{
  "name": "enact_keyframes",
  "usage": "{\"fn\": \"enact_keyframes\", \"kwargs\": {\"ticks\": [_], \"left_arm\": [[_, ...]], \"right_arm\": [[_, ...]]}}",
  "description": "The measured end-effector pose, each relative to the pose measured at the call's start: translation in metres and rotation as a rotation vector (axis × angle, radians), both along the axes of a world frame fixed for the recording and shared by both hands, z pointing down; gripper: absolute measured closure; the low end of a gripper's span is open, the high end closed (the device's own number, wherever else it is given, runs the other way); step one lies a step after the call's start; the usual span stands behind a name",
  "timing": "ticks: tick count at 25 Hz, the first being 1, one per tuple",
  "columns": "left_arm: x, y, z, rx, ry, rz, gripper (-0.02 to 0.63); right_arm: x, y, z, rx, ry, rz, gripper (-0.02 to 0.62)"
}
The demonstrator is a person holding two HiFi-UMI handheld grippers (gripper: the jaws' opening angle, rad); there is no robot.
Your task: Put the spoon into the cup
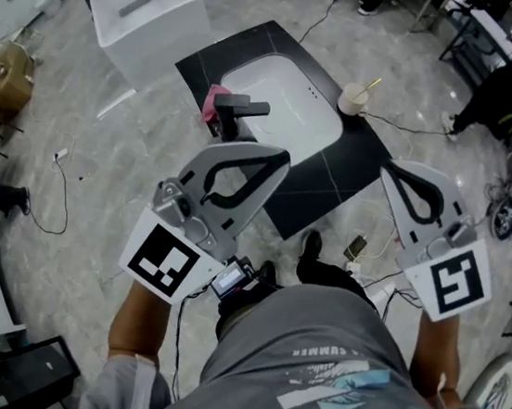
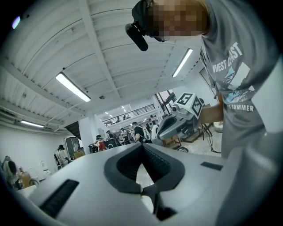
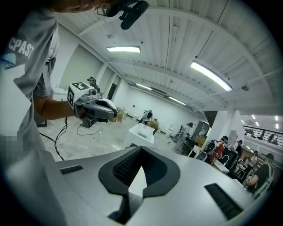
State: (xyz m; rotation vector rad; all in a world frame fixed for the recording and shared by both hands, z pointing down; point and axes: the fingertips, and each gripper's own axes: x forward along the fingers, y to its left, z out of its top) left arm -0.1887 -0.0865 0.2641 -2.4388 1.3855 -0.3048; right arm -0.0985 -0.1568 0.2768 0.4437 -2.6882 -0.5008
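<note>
In the head view a cream cup (image 1: 352,99) stands on the black counter (image 1: 335,174) at the right rim of a white basin. A pale spoon (image 1: 373,85) stands inside the cup, its handle leaning out to the upper right. Both grippers are held close to the person's body, well short of the cup. My left gripper (image 1: 282,159) is shut with its tips meeting and nothing between them. My right gripper (image 1: 388,170) is likewise shut and empty. Each gripper view looks up at the ceiling: the left gripper (image 2: 142,146), the right gripper (image 3: 140,149).
The white basin (image 1: 279,99) has a black tap (image 1: 241,108) and a pink cloth (image 1: 214,101) at its left. A white cabinet (image 1: 147,9) stands at the upper left. Cables (image 1: 64,185) lie on the marble floor. Other people (image 1: 511,78) are at the upper right.
</note>
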Motion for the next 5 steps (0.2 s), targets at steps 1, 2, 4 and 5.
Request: {"fn": "enact_keyframes", "kwargs": {"ticks": [1,2,4,5], "left_arm": [[-0.0003,0.0015,0.0005,0.0,0.0,0.001,0.604],[-0.0006,0.0031,0.001,0.0,0.001,0.002,0.604],[-0.0013,0.0064,0.0014,0.001,0.0,0.004,0.604],[-0.0015,0.0081,0.0015,0.003,0.0,0.005,0.604]], "right_arm": [[-0.0007,0.0015,0.0001,0.002,-0.001,-0.001,0.566],[-0.0014,0.0031,0.0003,0.003,-0.001,-0.002,0.566],[-0.0025,0.0066,0.0008,0.004,0.002,-0.001,0.566],[-0.0029,0.0085,0.0009,0.004,0.004,0.0,0.566]]}}
